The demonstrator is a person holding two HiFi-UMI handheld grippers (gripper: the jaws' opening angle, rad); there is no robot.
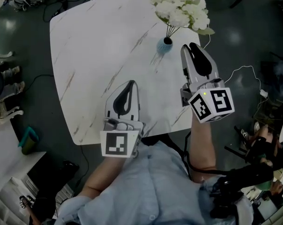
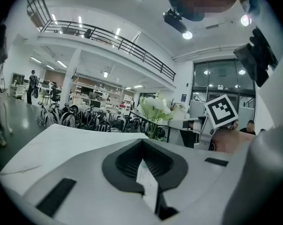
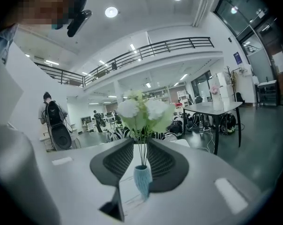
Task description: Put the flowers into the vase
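Observation:
A small blue vase [image 1: 164, 45] stands near the far right edge of the white marble table [image 1: 99, 55], with white flowers [image 1: 181, 8] in it, stems down in its neck. My right gripper [image 1: 189, 47] hovers just right of the vase, apart from it. Its jaws are open and nothing is pressed between them. In the right gripper view the vase [image 3: 142, 179] and flowers [image 3: 141, 114] show through the gap of the right gripper [image 3: 139, 142]. My left gripper [image 1: 130, 83] hangs over the near part of the table, shut and empty. From the left gripper [image 2: 142, 140] the flowers [image 2: 153, 109] show far ahead.
The table's near edge [image 1: 92, 142] runs just under the left gripper. Cables [image 1: 247, 71] trail over the dark floor at the right. A white shelf [image 1: 10, 163] with a teal object [image 1: 28, 139] stands at the lower left.

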